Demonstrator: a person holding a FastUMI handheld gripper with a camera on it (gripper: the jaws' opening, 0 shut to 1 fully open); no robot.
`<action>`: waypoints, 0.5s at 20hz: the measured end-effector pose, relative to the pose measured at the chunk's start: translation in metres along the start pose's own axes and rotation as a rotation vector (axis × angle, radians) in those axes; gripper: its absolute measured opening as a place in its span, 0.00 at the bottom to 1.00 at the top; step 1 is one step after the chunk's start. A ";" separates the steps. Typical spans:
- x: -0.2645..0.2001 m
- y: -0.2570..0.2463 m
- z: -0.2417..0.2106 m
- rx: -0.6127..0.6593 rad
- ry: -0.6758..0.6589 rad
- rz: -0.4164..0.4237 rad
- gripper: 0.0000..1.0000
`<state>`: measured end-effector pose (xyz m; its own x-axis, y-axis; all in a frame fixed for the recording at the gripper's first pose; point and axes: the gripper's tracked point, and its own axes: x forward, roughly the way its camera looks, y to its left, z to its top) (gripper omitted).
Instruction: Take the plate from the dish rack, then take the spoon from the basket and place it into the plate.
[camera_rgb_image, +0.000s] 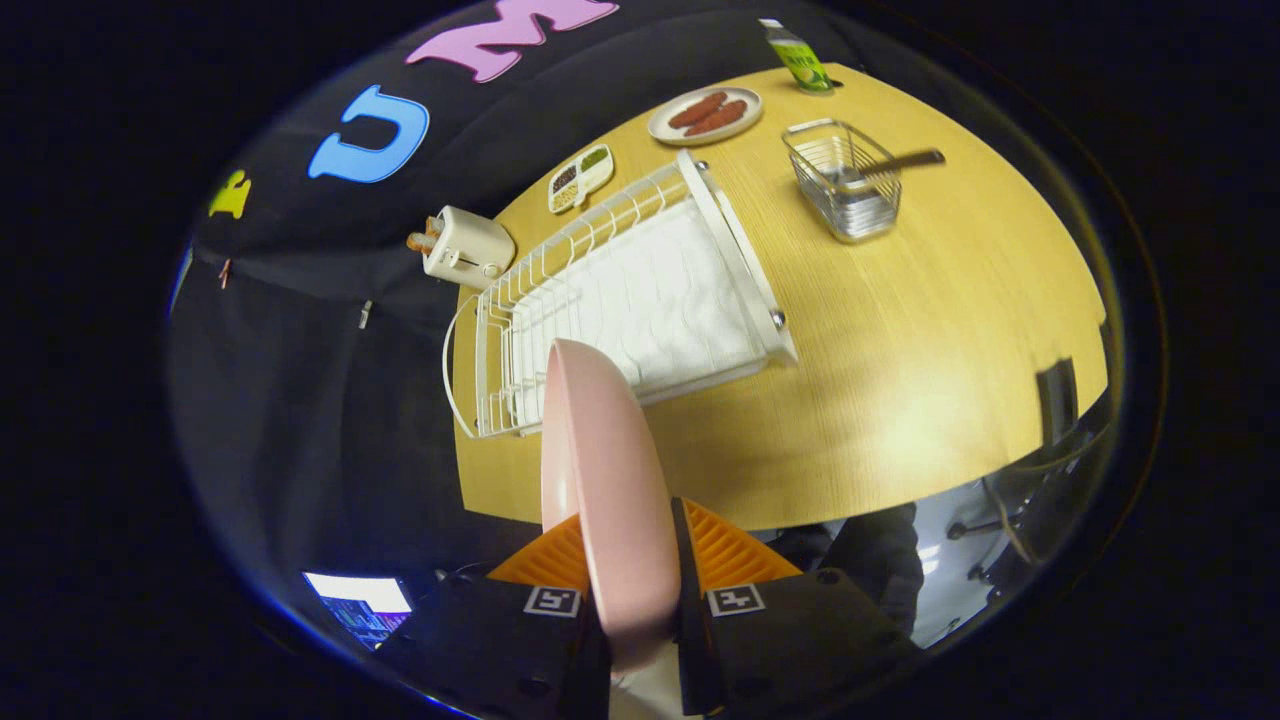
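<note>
Two fingers of the gripper (632, 560) pinch a pink plate (600, 450) between them, one on each side, so the gripper is closed tight on it. The plate stands on its edge and sticks out ahead of the fingers, up above the table (900, 330). Just beyond it is the white rack (620, 290), and no dishes can be seen in it. So the first job looks done: the plate is out of the rack. It is not set down yet. Farther off sits the wire basket (845, 180), with the spoon (895, 162) leaning in it and its handle poking over the rim. The spoon has not been picked up and put on the plate yet.
</note>
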<state>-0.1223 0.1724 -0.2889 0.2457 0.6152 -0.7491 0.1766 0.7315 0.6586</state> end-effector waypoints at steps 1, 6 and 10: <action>0.008 -0.010 -0.011 0.016 0.013 0.006 0.31; 0.063 -0.054 -0.032 0.122 0.047 -0.007 0.31; 0.096 -0.058 -0.031 0.222 0.050 0.044 0.31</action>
<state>-0.1384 0.1980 -0.4007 0.2108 0.6632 -0.7181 0.3737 0.6242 0.6861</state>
